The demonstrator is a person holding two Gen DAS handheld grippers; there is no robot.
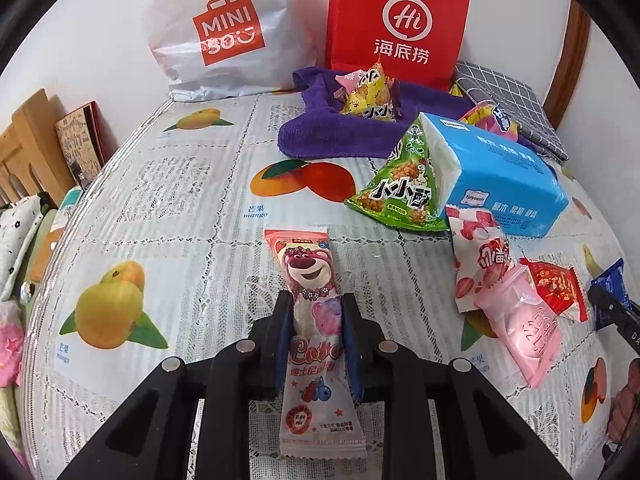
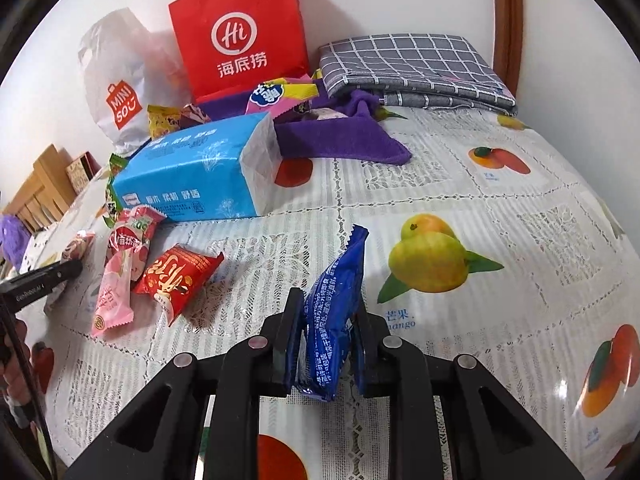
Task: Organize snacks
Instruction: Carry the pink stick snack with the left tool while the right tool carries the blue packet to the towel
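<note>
My left gripper (image 1: 315,300) is shut on a long pink bear-print snack packet (image 1: 310,304) that lies lengthwise between its fingers over the table. My right gripper (image 2: 330,300) is shut on a blue snack packet (image 2: 336,304), held on edge above the cloth. A green triangular snack bag (image 1: 404,184) leans on a blue tissue pack (image 1: 500,176). Loose pink and red snack packets (image 1: 516,292) lie to the right of the left gripper. A purple towel (image 1: 332,128) holds a yellow triangular bag (image 1: 372,96).
A red paper bag (image 1: 396,20) and a white shopping bag (image 1: 216,28) stand at the back wall. A folded grey checked cloth (image 2: 412,68) lies at the back right. A wooden chair (image 1: 28,140) stands off the table's left edge.
</note>
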